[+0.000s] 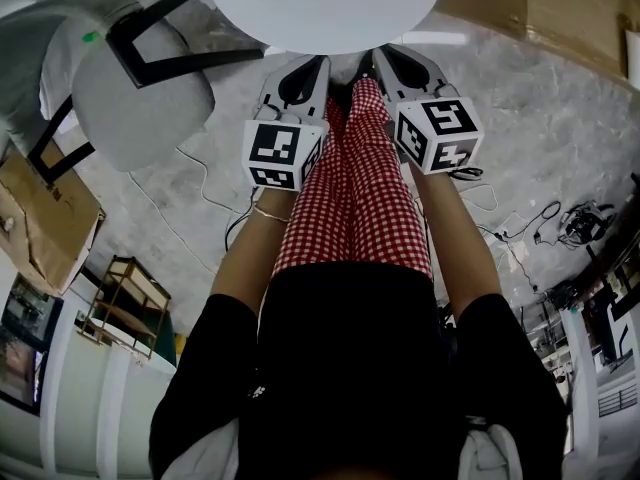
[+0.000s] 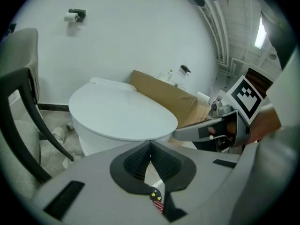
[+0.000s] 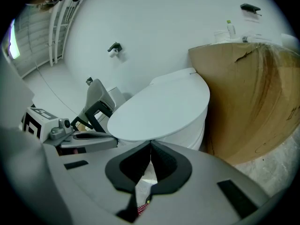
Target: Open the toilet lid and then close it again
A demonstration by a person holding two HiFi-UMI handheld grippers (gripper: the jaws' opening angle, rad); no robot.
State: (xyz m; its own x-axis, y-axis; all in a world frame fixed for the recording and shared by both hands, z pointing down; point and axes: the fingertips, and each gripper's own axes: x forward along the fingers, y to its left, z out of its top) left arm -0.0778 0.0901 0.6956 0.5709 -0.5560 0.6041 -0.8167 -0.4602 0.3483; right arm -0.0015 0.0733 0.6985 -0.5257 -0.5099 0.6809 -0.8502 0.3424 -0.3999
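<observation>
The left tool [image 1: 305, 68] and right tool [image 1: 392, 58], both clenched on nothing, are hovering near the closed toilet lid [image 1: 320, 3], probably lining up to lift its front edge.

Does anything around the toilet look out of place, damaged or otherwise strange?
Yes. A large cardboard sheet stands right beside the toilet, and it looks torn near its top edge. A chair stands close on the other side, and loose cables lie on the floor. The toilet lid is down and looks intact.
</observation>
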